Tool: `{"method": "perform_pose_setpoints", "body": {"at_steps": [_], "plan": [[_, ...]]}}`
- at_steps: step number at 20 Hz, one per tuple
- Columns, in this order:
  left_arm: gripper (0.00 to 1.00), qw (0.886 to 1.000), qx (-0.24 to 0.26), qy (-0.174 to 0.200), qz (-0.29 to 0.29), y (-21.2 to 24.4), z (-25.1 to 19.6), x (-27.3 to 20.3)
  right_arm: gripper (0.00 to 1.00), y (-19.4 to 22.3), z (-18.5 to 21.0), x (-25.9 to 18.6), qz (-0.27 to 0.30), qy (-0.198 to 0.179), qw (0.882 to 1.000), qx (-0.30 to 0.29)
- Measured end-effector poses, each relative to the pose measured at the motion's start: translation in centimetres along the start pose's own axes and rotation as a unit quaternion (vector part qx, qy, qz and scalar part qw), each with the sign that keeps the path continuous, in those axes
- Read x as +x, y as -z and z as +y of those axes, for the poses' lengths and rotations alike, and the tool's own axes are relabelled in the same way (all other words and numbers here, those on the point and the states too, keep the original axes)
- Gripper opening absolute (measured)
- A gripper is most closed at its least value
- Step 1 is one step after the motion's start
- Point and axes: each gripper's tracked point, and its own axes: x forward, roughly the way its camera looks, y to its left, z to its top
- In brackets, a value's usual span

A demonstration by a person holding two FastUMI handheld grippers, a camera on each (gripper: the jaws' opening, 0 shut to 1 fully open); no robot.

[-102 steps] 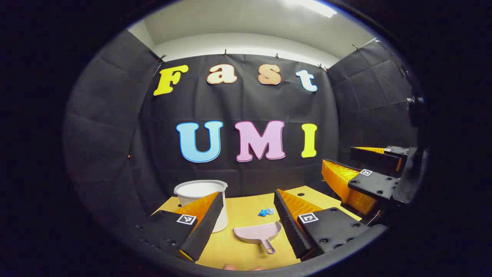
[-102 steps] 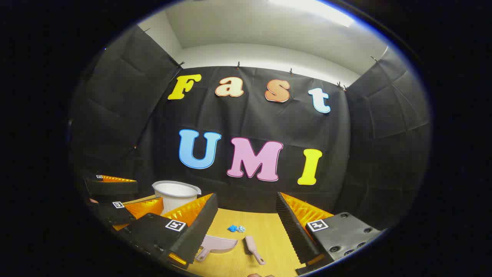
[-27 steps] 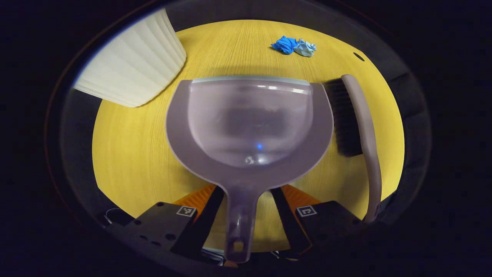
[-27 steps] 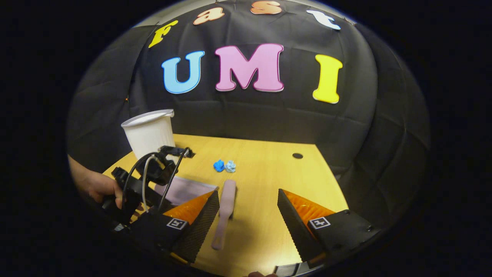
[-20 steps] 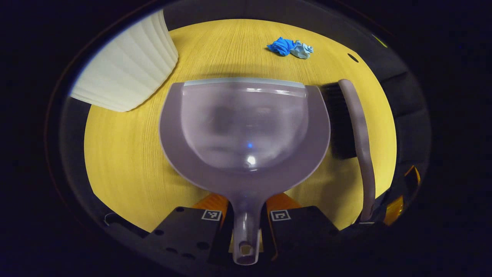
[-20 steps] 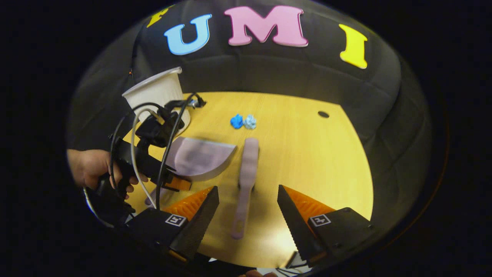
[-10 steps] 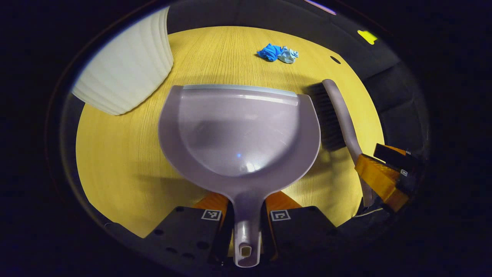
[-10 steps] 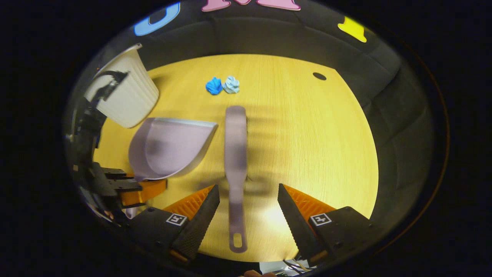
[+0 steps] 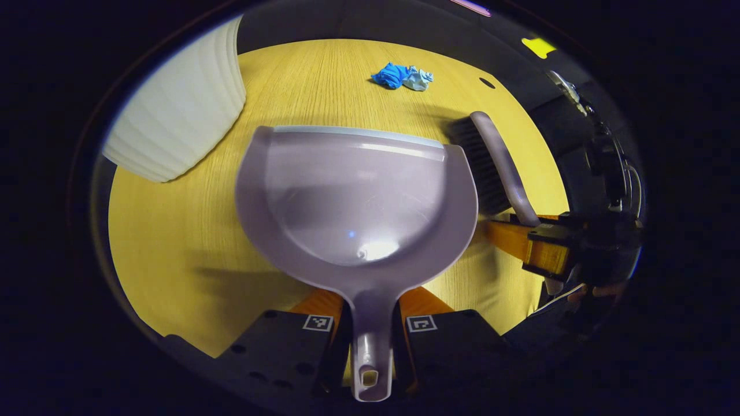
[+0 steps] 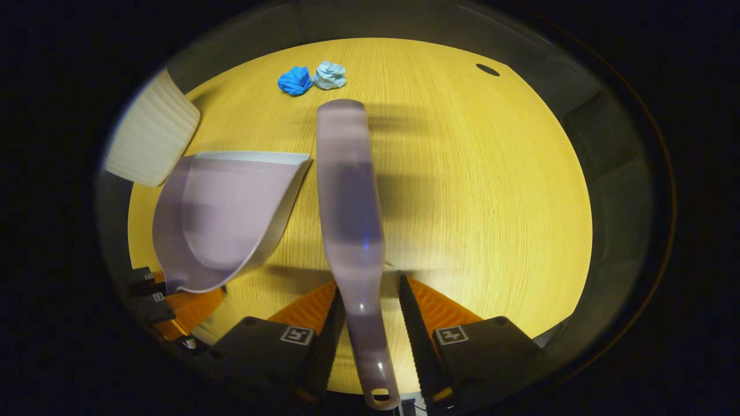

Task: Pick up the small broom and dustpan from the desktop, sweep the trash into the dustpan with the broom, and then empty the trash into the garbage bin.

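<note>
Left gripper view: dustpan (image 9: pixel 355 196) (seemingly empty)

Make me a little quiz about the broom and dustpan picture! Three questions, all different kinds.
1. True or false: the left gripper is shut on the dustpan handle.
2. What lies between the right gripper fingers? A) bin B) broom C) trash
3. Fill in: the two crumpled trash balls lie on the ____.

Key: 1 true. 2 B, the broom. 3 table, beyond the broom's tip.
</note>
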Motion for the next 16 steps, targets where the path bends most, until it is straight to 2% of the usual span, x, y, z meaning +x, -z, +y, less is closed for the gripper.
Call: {"method": "perform_pose_setpoints", "body": {"at_steps": [2,3,4,6,7,8,10,16], "plan": [[0.3,1.0,0.005,-0.001,0.007,0.0,0.0,0.0,0.38,-0.6,0.0,-0.4,0.007,-0.005,1.0,0.004],[0.3,1.0,0.007,-0.001,0.008,0.0,0.1,-0.1,0.36,-0.3,-0.3,-0.2,0.008,-0.013,1.0,0.0],[0.3,1.0,0.009,-0.001,0.01,0.0,0.1,-0.1,0.29,-0.3,-0.1,-0.3,0.02,-0.024,1.0,0.0],[0.3,1.0,0.013,0.001,0.012,0.1,0.1,-0.2,0.28,-0.5,-0.2,-0.6,0.031,-0.051,0.998,-0.012],[0.3,1.0,0.018,0.002,0.014,0.2,0.2,-0.2,0.22,-0.9,-1.0,-0.9,0.034,-0.053,0.998,-0.028],[0.3,1.0,0.027,0.003,0.014,0.2,0.4,-0.3,0.28,-1.8,-2.4,-1.2,0.032,-0.038,0.998,-0.048],[0.3,0.999,0.037,0.004,0.017,0.4,1.0,-0.4,0.27,-4.2,-4.9,-2.3,0.018,-0.013,0.997,-0.078],[0.3,0.997,0.076,0.007,0.028,1.5,2.6,-1.9,0.27,-10.7,-5.5,-4.5,-0.016,-0.026,0.997,-0.075]]}}
